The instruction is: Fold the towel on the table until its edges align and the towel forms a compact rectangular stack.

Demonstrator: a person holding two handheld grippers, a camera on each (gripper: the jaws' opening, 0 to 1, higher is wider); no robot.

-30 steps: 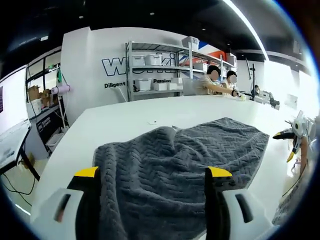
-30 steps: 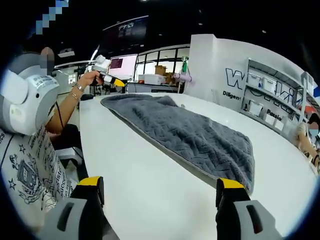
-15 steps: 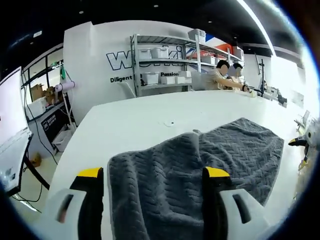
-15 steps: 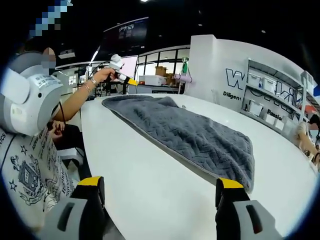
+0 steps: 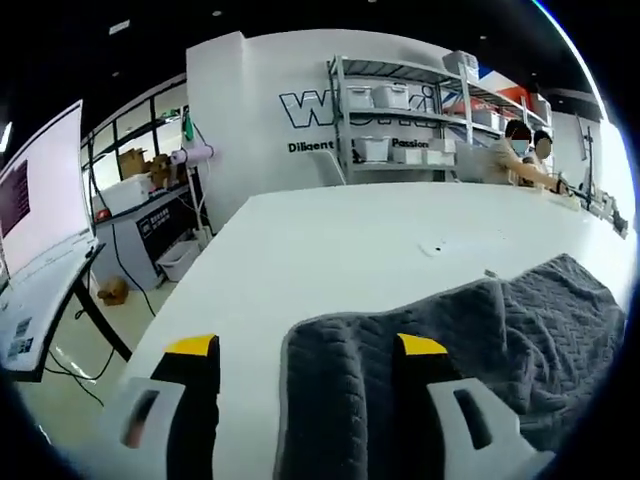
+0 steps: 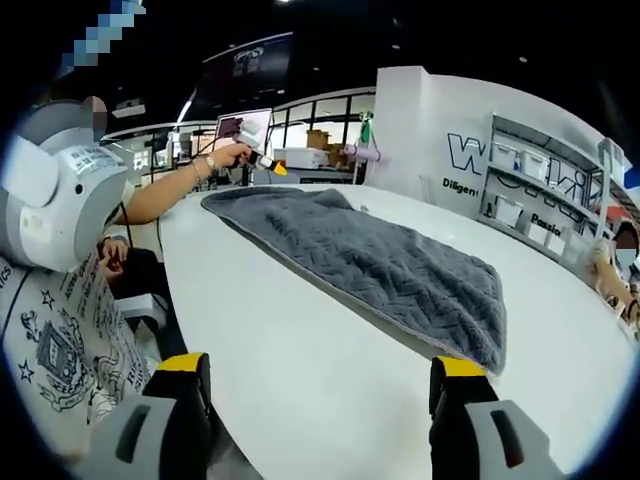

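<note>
Grey chevron-textured towel [image 6: 370, 262] lies unfolded on white bench [image 6: 300, 370]. Left gripper [image 5: 305, 350] fingers wide over the towel's near corner; right gripper [image 6: 318, 372] fingers wide, beside the towel's long edge.

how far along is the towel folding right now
Nothing looks folded yet: the grey chevron-textured towel lies spread in a single layer on the white table, one end slightly rumpled. In hand: the left tongs are open, straddling the towel's near corner, apparently lining up a grasp. The right tongs are open over bare table, short of the towel's edge. Every fold and the edge alignment are left.
</note>
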